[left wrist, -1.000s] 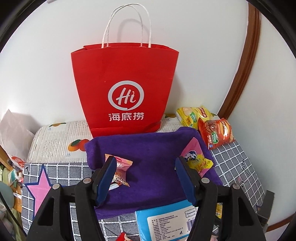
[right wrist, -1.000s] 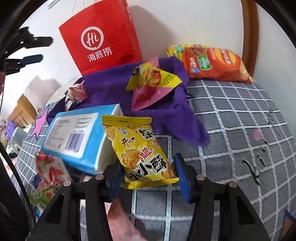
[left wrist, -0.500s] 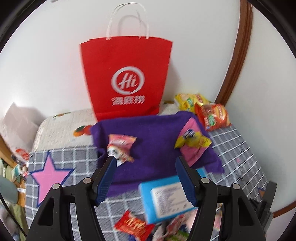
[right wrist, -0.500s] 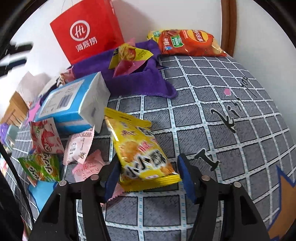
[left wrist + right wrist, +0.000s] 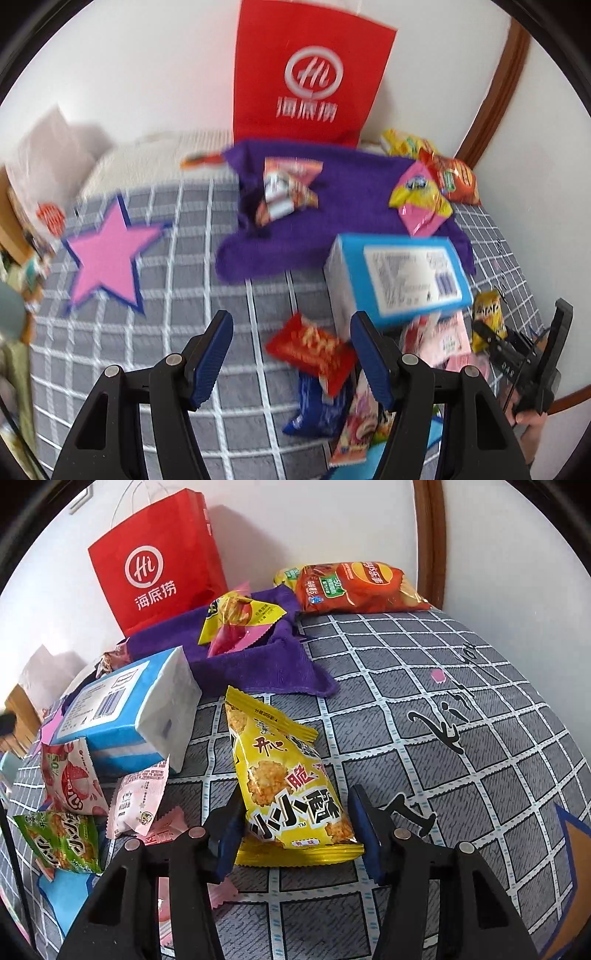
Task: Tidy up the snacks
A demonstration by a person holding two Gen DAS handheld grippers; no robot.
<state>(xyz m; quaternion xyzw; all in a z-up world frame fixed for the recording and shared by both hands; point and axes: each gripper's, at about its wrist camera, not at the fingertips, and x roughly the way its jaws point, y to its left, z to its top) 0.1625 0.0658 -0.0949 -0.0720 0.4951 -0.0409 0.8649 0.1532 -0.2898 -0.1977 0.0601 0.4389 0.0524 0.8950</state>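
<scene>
A yellow snack packet (image 5: 284, 786) lies on the grey checked bedspread (image 5: 424, 775). My right gripper (image 5: 297, 827) has this packet between its fingers; the jaws are closing and both pads touch its sides. My left gripper (image 5: 290, 321) hangs open over the bedspread with nothing between its fingers. A red snack packet (image 5: 314, 347) lies just inside its right finger. Behind stands a red paper bag (image 5: 310, 74) against the wall. In front of the bag is a purple cloth (image 5: 332, 177) carrying a pink-and-yellow packet (image 5: 421, 199) and a pink-red packet (image 5: 288, 188).
A blue tissue pack (image 5: 122, 709) rests beside a heap of small packets (image 5: 70, 790). An orange chips bag (image 5: 354, 587) lies at the back by a brown door frame (image 5: 432, 535). A pink star (image 5: 107, 251) marks the bedspread on the left.
The left gripper pulled back and sank, so the snack heap came into view below it. The yellow packet went from above the tissue pack down onto the bedspread, between the right fingers.
</scene>
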